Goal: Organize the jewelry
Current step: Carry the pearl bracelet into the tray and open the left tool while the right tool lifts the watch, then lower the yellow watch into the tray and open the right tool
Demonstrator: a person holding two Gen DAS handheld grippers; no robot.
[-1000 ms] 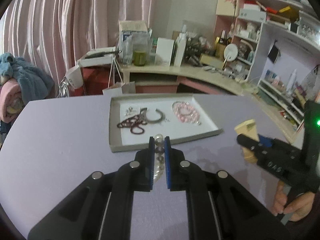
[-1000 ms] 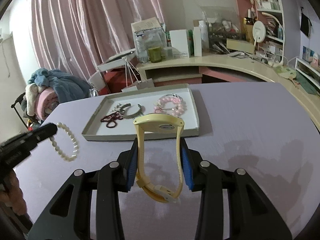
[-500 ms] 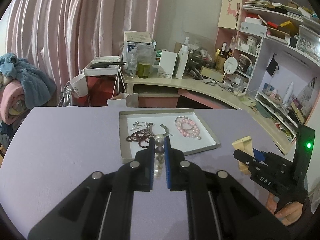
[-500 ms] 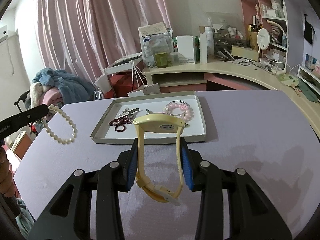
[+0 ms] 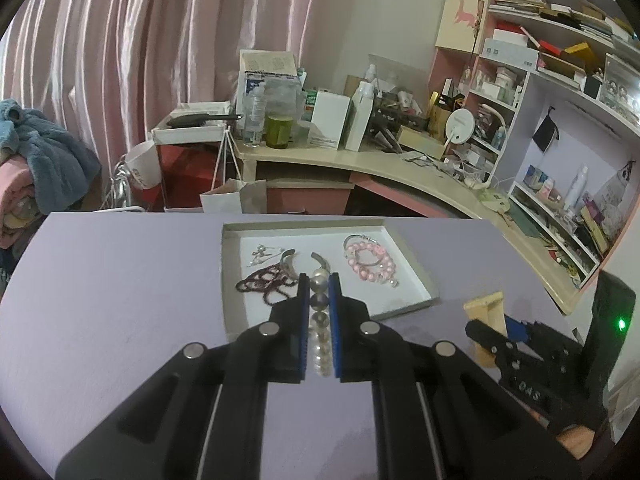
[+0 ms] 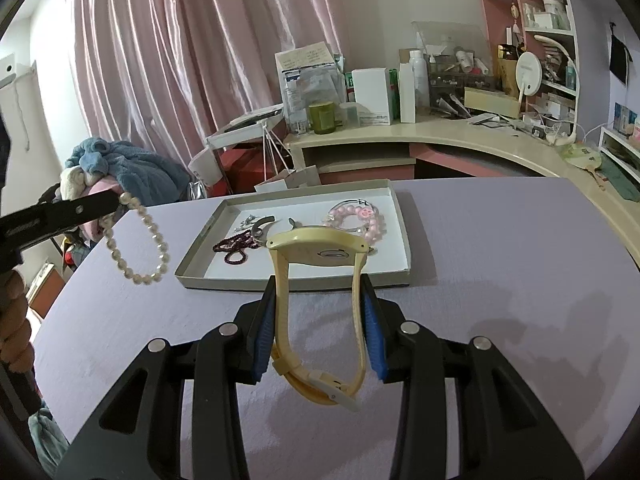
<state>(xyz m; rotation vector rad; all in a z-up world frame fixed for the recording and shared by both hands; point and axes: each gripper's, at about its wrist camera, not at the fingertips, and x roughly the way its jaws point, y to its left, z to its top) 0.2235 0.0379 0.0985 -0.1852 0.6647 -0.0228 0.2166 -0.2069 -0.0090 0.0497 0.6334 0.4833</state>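
At the far left of the right wrist view, the left gripper (image 6: 116, 203) reaches in from the frame's edge as a dark level bar, raised above the lavender table (image 6: 520, 248). It is clenched on a pearl bracelet (image 6: 138, 244), which hangs below its tip as an open loop, clear of the tabletop. In the left wrist view the same pearls sit in a line between the blue pads (image 5: 334, 320).

In the centre of both views lies a shallow grey tray (image 6: 296, 282) with a white floor. From left to right it holds a dark red beaded strand (image 6: 234, 246), a silver cuff (image 6: 264, 226) and a pink bead bracelet (image 6: 358, 218).

Lower centre of the right wrist view, the right gripper (image 6: 320, 316) points toward the tray's near edge, held above the table. Its jaws press on the two straps of a pale yellow watch (image 6: 320, 246), face forward, buckle end hanging back between the fingers. In the left wrist view this gripper appears at lower right.
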